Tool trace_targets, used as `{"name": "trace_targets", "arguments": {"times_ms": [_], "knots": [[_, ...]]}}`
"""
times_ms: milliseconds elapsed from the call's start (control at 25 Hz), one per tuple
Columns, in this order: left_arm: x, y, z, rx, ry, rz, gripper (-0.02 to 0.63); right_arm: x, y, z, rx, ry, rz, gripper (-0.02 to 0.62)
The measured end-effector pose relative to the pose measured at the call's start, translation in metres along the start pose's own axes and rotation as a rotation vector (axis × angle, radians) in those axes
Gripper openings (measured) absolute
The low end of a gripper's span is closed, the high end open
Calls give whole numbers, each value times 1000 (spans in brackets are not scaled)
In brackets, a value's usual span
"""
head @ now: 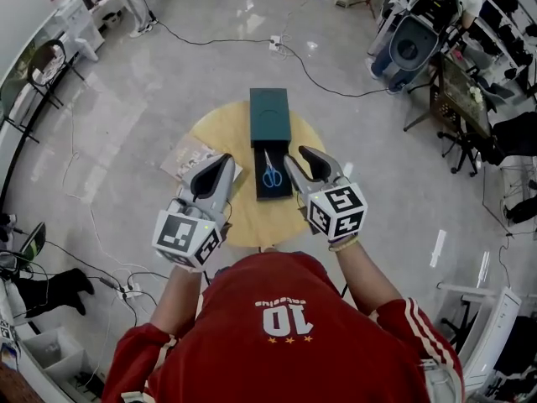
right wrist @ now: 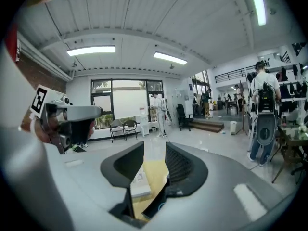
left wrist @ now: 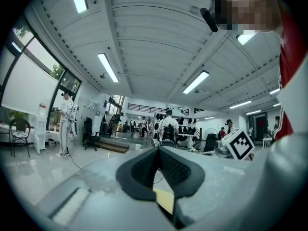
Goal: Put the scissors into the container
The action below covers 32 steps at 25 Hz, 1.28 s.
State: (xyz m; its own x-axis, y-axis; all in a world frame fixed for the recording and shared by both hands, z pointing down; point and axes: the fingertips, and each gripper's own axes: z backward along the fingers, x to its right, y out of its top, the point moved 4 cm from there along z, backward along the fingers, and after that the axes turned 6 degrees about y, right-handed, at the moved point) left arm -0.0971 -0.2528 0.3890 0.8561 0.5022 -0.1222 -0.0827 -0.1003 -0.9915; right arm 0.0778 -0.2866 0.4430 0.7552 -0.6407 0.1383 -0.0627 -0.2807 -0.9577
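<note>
While both grippers hover over the round pale wooden table [head: 218, 128], the blue-handled metal scissors [head: 272, 172] already lie in the long dark teal rectangular container [head: 269, 116]. The container runs from the table's middle out toward 12 o'clock. Its far half is a closed teal top and its near half is a black open tray. The scissors rest flat in that tray, blades pointing to 12 o'clock and blue loops at the 6 o'clock end. Neither gripper touches them.

The left gripper [head: 223, 161] sits at about 8 o'clock of the scissors, just beside the tray's edge. In the left gripper view its grey jaws meet at the tips, pressed together with nothing between them [left wrist: 159, 150]. It is tilted up toward the ceiling and the hall beyond.

The right gripper [head: 298, 156] sits at about 3 o'clock of the scissors, close to the tray's other long side. In the right gripper view its jaws stand a narrow gap apart and hold nothing [right wrist: 154, 150]; a strip of the wooden tabletop and some white paper show through the gap.

A small stack of printed papers [head: 189, 156] lies at the table's 9 o'clock edge, near the left gripper. The person's red jersey [head: 277, 334] fills the view at 6 o'clock. Black cables [head: 331, 86] trail across the glossy grey floor [head: 126, 116] past 12 o'clock of the table.
</note>
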Motion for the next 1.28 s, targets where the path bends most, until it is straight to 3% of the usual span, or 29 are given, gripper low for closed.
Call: {"name": "trace_targets", "arguments": {"times_ms": [240, 640, 960, 1120, 1280], "knots": [[1, 21, 8, 23, 15, -43, 2, -29, 48, 21, 109, -9, 104, 143], [-4, 34, 27, 70, 87, -76, 2, -43, 72, 49, 274, -82, 87, 104], [-14, 37, 40, 103, 174, -85, 2, -42, 71, 57, 239, -179, 99, 52], [-15, 33, 43, 89, 181, -74, 2, -43, 68, 60, 235, -183, 88, -9], [-13, 32, 42, 89, 168, -77, 2, -44, 68, 58, 236, -188, 79, -9]]}}
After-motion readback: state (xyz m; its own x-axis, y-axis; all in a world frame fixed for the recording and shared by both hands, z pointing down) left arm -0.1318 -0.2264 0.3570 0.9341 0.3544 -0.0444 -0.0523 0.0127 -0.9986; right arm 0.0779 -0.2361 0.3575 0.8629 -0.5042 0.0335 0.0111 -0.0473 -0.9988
